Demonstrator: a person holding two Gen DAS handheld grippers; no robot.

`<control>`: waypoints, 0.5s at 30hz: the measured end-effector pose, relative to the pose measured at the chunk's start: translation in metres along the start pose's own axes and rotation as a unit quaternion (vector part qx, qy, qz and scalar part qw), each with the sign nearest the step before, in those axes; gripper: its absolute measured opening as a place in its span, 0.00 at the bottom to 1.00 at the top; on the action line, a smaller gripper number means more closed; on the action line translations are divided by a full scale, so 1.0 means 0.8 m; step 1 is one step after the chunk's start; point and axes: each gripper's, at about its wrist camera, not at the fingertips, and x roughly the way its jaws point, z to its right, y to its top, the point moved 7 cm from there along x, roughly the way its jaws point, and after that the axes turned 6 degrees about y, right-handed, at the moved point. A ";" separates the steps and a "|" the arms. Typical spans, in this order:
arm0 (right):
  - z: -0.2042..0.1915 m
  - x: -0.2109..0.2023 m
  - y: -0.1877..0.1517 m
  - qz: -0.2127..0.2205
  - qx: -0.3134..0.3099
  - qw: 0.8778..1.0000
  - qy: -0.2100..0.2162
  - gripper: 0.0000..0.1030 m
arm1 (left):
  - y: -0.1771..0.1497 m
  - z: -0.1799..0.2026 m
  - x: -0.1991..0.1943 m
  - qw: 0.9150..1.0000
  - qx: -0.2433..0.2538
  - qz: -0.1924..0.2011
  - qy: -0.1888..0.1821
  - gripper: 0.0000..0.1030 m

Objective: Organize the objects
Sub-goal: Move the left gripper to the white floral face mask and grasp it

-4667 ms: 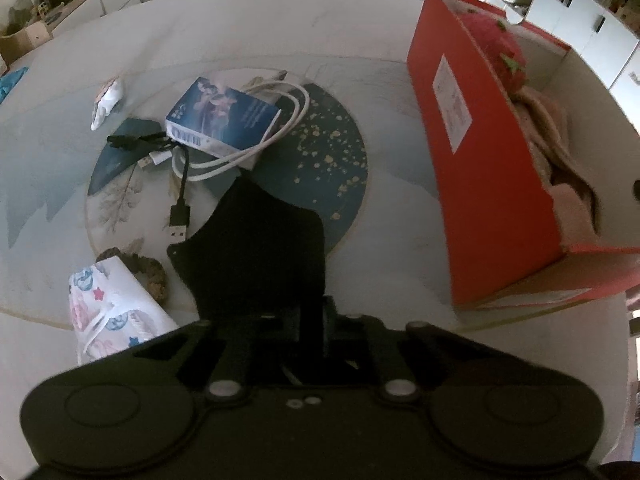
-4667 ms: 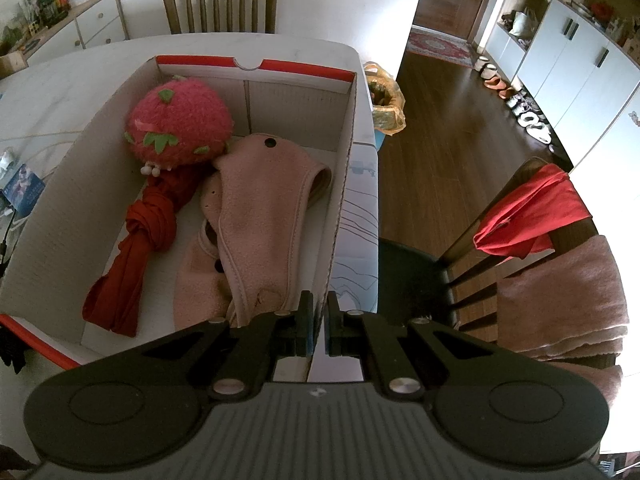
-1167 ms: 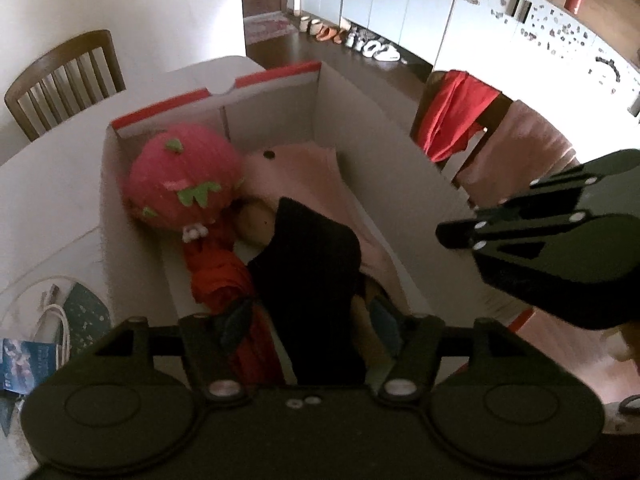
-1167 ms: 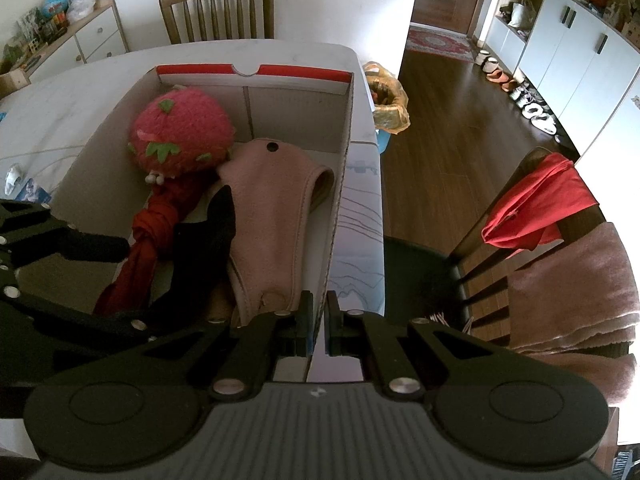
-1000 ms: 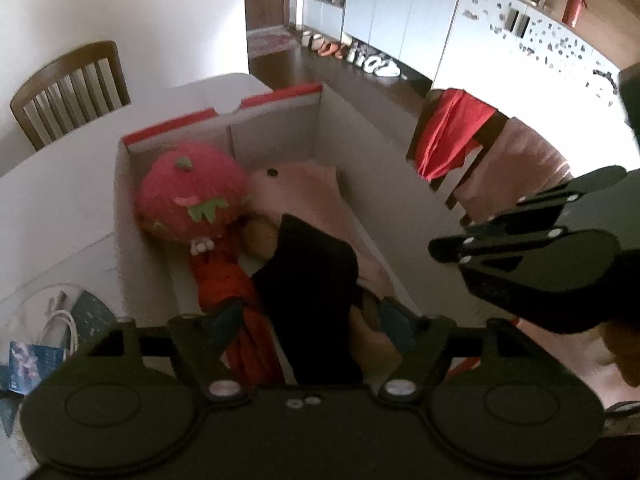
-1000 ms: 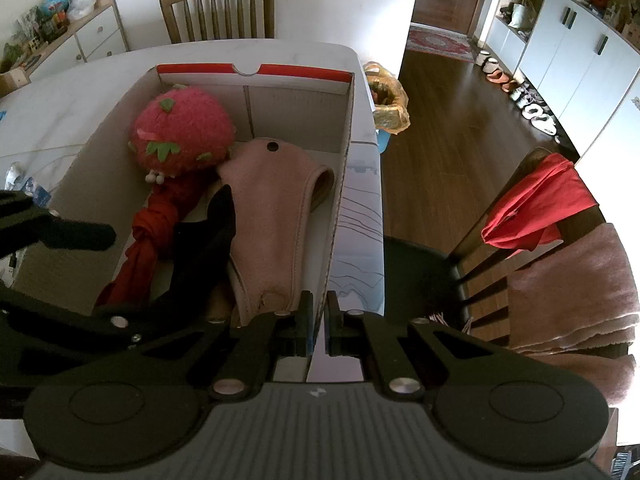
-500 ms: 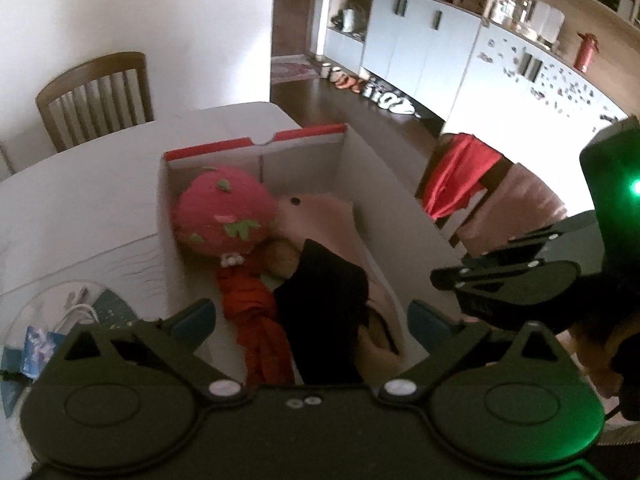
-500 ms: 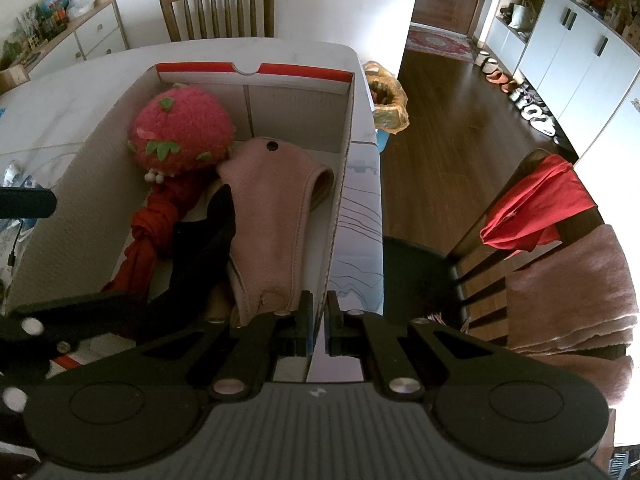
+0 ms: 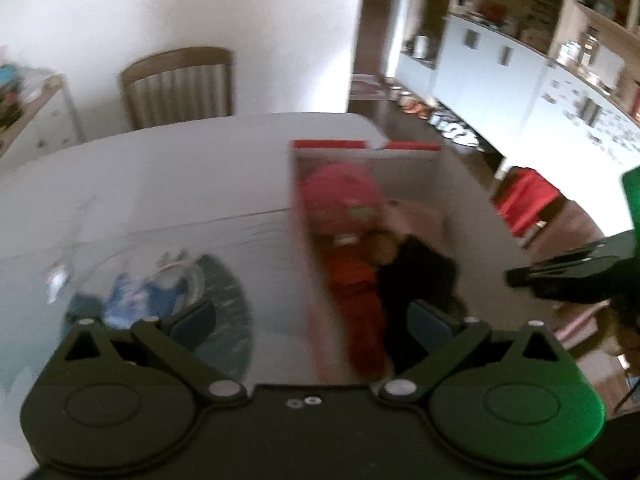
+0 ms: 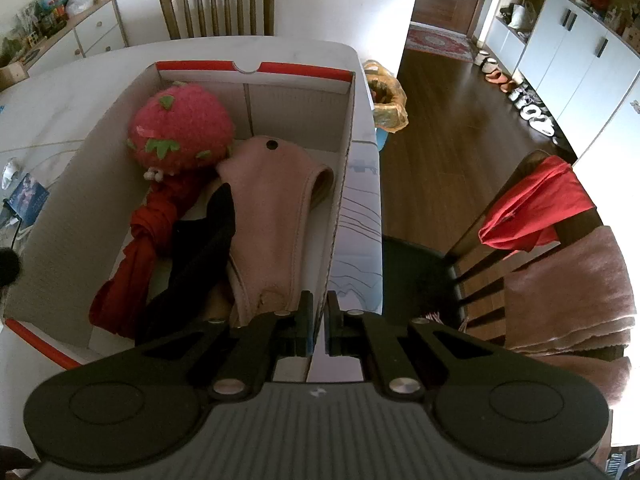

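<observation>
Black cloth [image 10: 200,248] lay inside the cardboard box [image 10: 344,168], centre-left of the right wrist view, between red fabric [image 10: 132,256] and a pink garment [image 10: 272,216]. The left gripper [image 9: 312,318] gaped wide, holding nothing. The right gripper [image 10: 318,322] was closed, its 2 fingers empty.

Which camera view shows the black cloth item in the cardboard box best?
The right wrist view: the black cloth item lies sharp and nearly whole between the red knotted cloth and the pink fabric piece. The left wrist view shows it only as a motion-blurred dark patch.
</observation>
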 end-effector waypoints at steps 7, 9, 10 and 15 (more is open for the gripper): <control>0.000 -0.001 0.000 -0.001 0.001 1.000 -0.001 0.04 | -0.038 -0.084 -0.003 0.996 -0.046 -0.030 0.068 0.99; 0.000 -0.002 -0.001 -0.001 0.002 1.000 -0.001 0.04 | -0.053 -0.105 -0.002 0.993 -0.059 -0.043 0.090 0.99; 0.000 -0.002 -0.001 -0.001 0.002 1.000 -0.001 0.04 | -0.061 -0.115 -0.002 0.992 -0.066 -0.049 0.100 0.99; 0.002 -0.004 -0.002 -0.001 0.002 1.000 -0.003 0.05 | -0.101 -0.158 -0.001 0.980 -0.125 -0.072 0.139 0.99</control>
